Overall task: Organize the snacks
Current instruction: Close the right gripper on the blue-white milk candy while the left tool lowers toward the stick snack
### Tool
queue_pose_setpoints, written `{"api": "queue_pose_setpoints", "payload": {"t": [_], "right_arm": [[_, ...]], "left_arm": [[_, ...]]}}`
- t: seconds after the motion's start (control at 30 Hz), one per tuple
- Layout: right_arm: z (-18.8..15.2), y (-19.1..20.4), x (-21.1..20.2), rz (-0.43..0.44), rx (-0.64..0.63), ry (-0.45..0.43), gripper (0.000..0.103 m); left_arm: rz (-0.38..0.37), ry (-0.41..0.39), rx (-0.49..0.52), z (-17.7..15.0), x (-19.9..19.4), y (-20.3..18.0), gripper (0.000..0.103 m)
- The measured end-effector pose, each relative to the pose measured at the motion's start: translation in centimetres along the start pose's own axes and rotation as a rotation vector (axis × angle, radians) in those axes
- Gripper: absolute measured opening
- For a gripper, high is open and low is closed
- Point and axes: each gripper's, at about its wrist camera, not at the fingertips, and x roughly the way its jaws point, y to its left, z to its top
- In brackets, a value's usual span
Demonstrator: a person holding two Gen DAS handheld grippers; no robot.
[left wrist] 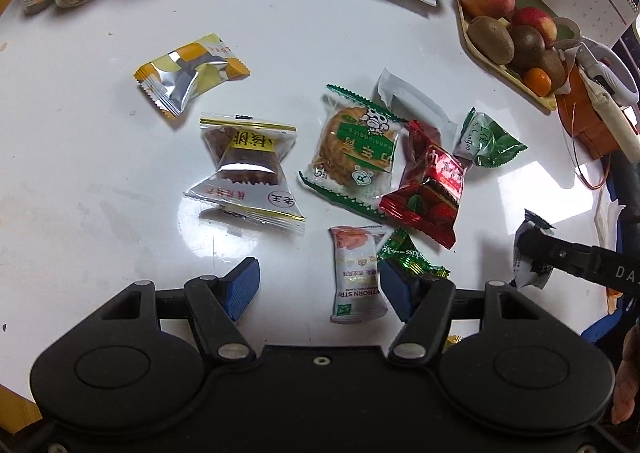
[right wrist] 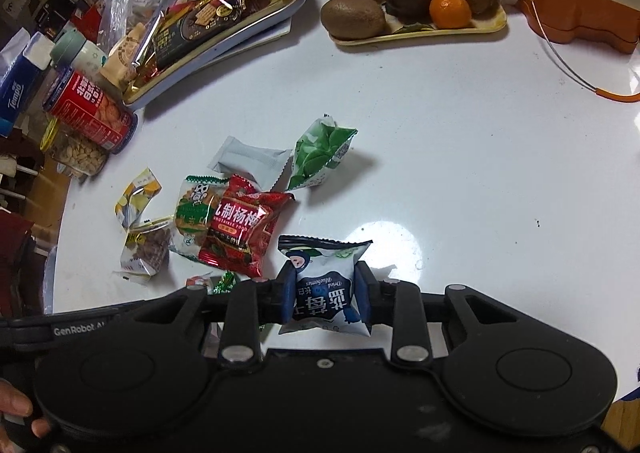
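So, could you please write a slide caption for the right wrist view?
Right gripper clamps a dried blueberry packet above the white table, beside scattered snack packets.

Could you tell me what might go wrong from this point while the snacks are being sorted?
1. The right gripper pinches the dried blueberry packet across its puffy middle, so it may slip or twist out in transit.
2. The open left gripper hovers by the hawthorn strip packet, which touches a green candy; closing could catch both.
3. The red packet overlaps the cookie packet, so lifting one may drag the other.
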Motion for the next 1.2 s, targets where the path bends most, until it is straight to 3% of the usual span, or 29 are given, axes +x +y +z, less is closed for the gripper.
{"api": "queue_pose_setpoints", "payload": {"t": [0.03, 0.1, 0.2, 0.5, 0.77, 0.9, 1.2], "right_arm": [[0.1, -0.1, -0.2, 0.005, 0.004, -0.005, 0.032], [0.2, -0.3, -0.4, 0.017, 0.017, -0.009, 0.033], [0.2, -0.6, -0.8, 0.027, 0.023, -0.014, 0.033], [0.1, -0.6, -1.7, 0.063, 0.024, -0.029, 0.033], [0.1, -0.6, -1.5, 0.071, 0.018, -0.029, 0.033], [0.1, -0.6, -1.6, 0.075, 0.015, -0.029, 0.033], [0.0, -0.5, -1.5, 0.072, 0.008, -0.028, 0.033]], "left_arm": [[0.001, 0.006, 0.007, -0.1, 0.2, -0.3, 0.066], [0.0, 0.024, 0.025, -0.2, 0.6, -0.8, 0.051], [-0.005, 0.04, 0.041, -0.4, 1.1, -1.4, 0.044], [0.012, 0.037, 0.063, -0.4, 1.4, -3.2, 0.051], [0.005, 0.033, 0.077, -0.6, 1.9, -4.6, 0.051], [0.035, 0.02, 0.097, -0.6, 2.3, -5.0, 0.053], [0.156, -0.04, 0.15, -0.4, 2.6, -5.7, 0.046]]}}
